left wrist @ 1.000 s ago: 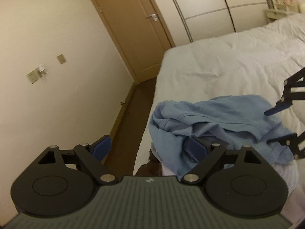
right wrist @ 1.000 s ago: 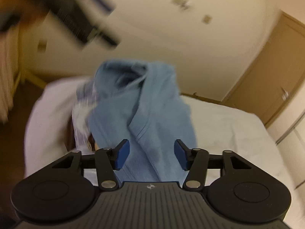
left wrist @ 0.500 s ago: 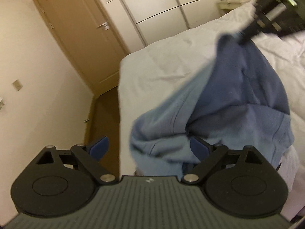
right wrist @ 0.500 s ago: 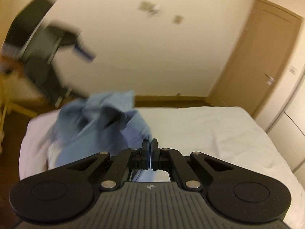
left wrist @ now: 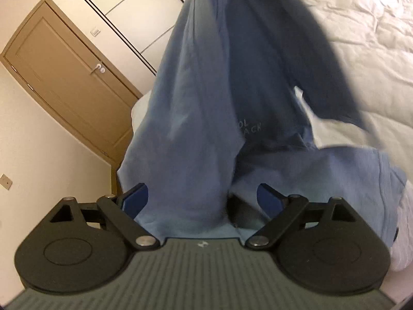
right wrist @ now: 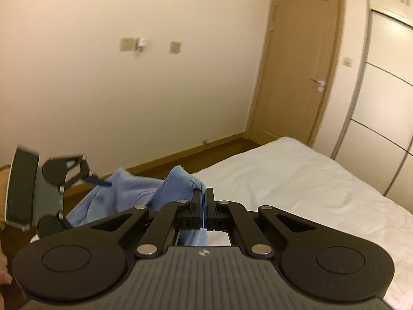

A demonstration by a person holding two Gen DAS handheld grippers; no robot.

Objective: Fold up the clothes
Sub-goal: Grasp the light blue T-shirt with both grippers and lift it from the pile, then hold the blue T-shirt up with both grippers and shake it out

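Shirt point(left wrist: 206, 118): a blue top with faint lettering, hanging in the air and filling the middle of the left wrist view from the top edge down to the gripper; its lower folds spread to the lower right over the bed point(left wrist: 366, 51). In the right wrist view it shows as a bunch at centre left point(right wrist: 144, 193).
Right gripper point(right wrist: 203, 206): clenched on an edge of the shirt, its jaws pressed together with blue cloth between and below them, at lower centre of its own view.
Left gripper point(left wrist: 202, 199): released, its jaws wide apart with the hanging cloth lying between them and nothing pinched; it also shows at the left edge of the right wrist view point(right wrist: 85, 173).
Long axis: in the left wrist view the shirt runs from the top centre down to the bottom centre, leaning slightly left, drawn into a long drape.
Pointing: the held end is at the top, out of frame; the loose end trails to the lower right. Which end is collar or hem I cannot tell.
Step in hand: by my judgement, lifting the shirt to open it out for a fold.
Doing it well: I would have the left gripper close on an edge level with the right one's hold, not on bunched middle cloth, then draw the two apart so the shirt hangs flat before it goes down on the bed.
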